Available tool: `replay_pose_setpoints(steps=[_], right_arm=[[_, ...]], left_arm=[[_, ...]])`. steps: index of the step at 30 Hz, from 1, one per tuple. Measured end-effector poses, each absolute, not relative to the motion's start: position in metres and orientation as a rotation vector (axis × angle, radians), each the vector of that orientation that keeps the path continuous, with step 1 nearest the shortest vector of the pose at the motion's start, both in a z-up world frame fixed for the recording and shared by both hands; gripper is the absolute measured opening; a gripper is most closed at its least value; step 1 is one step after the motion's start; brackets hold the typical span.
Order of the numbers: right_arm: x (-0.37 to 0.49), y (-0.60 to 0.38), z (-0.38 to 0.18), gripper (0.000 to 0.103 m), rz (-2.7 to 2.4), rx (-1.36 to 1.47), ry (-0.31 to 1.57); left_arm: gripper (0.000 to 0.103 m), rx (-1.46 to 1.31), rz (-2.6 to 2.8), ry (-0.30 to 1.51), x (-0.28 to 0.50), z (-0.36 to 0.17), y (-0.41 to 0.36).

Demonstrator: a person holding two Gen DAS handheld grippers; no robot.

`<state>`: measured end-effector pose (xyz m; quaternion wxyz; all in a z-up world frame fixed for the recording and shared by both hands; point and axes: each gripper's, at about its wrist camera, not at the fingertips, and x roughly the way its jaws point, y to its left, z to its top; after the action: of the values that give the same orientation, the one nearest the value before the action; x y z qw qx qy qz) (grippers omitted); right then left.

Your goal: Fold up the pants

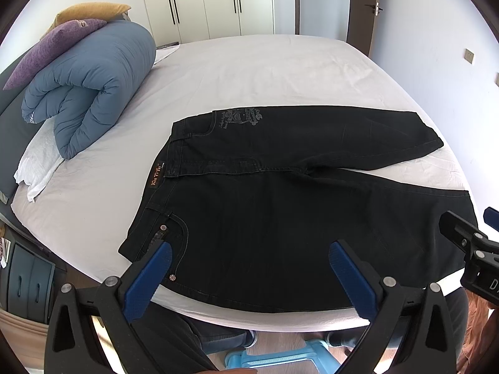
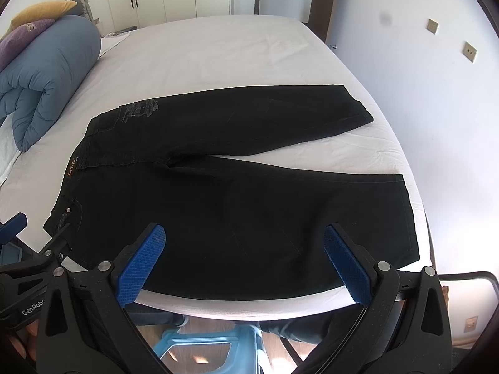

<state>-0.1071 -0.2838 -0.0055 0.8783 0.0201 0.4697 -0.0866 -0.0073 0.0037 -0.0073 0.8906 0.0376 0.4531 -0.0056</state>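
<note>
Bed (image 1: 265, 62): white sheet filling most of both views.
Pants (image 1: 280, 202): black, spread flat across the frame centre, waistband at left, legs splayed to the right.
Duvet (image 1: 90, 87): blue roll, upper left.
Left gripper (image 1: 249, 275): bottom centre, blue pads wide apart, empty, above the pants' near edge.
Right gripper (image 2: 244, 260): likewise spread wide, holding nothing.

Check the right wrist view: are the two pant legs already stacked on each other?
No, the pants lie spread flat on the bed, with a wedge of white sheet showing between the two legs.
</note>
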Motion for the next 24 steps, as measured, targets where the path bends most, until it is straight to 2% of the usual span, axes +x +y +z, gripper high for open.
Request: replay_pose_setpoints(steps=[24], right_arm=[[-0.1076, -0.2807, -0.0093, 0.103, -0.179, 0.040, 0.983]], left_arm=[[0.103, 0.080, -0.011, 0.945, -0.0095, -0.0117, 0.0039]])
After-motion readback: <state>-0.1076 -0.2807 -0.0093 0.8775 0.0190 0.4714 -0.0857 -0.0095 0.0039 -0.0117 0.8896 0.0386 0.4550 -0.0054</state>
